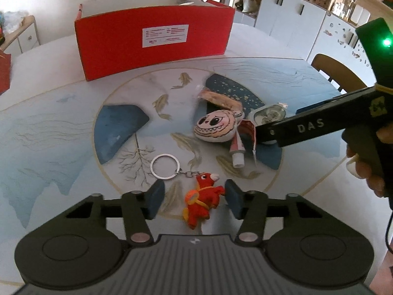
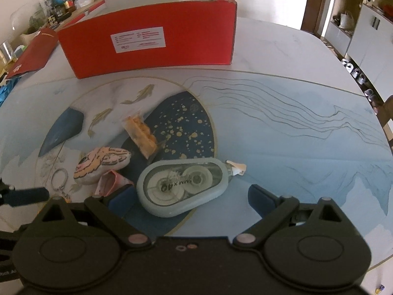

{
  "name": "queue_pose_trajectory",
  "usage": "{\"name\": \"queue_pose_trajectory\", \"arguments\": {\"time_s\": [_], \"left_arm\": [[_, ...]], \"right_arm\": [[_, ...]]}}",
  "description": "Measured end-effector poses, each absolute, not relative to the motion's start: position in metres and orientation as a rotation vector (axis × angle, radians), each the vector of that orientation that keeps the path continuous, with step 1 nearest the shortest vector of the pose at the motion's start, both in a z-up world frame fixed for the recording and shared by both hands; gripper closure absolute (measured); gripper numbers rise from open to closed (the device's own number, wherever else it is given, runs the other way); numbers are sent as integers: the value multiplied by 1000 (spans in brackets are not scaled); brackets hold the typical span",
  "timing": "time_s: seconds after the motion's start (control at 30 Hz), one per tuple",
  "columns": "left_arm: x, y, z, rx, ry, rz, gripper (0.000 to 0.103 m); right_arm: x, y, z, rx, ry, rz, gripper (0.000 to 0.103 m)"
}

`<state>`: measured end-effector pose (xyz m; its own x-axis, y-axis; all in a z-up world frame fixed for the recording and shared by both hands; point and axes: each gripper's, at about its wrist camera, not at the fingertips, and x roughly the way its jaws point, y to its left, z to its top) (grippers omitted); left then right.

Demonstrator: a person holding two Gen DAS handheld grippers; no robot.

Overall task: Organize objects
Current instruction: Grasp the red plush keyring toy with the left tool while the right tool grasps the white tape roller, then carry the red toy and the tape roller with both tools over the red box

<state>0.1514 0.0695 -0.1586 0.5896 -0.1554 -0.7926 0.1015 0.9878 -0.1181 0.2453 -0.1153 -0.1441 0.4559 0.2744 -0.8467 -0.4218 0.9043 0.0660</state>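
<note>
I see open tabletop [image 2: 282, 127] right of the correction tape [image 2: 181, 186] and before the red box [image 2: 147, 46], while the face plush [image 2: 103, 164], snack packet [image 2: 141, 132] and crumpled tube [image 1: 239, 147] crowd its left.

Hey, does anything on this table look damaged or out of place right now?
Nothing looks broken or spilled. The small items are loosely heaped: the face plush lies over a snack packet and against a squeezed tube. The red box stands open behind them; its inside isn't visible.
</note>
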Motion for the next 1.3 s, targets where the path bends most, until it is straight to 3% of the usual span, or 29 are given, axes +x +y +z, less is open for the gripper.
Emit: {"name": "queue_pose_trajectory", "arguments": {"time_s": [0.2, 0.43, 0.57, 1.03, 1.3], "left_arm": [[151, 68, -157, -79, 944, -183, 70], [153, 72, -156, -99, 954, -190, 72], [154, 75, -156, -120, 959, -196, 72], [155, 86, -155, -156, 949, -219, 72], [162, 110, -146, -329, 946, -210, 73]], "right_arm": [[250, -112, -146, -116, 1027, 402, 5], [253, -106, -147, -107, 1023, 382, 6], [247, -101, -146, -174, 996, 405, 17], [226, -121, -136, -182, 980, 465, 18], [212, -126, -103, -191, 942, 516, 18]]}}
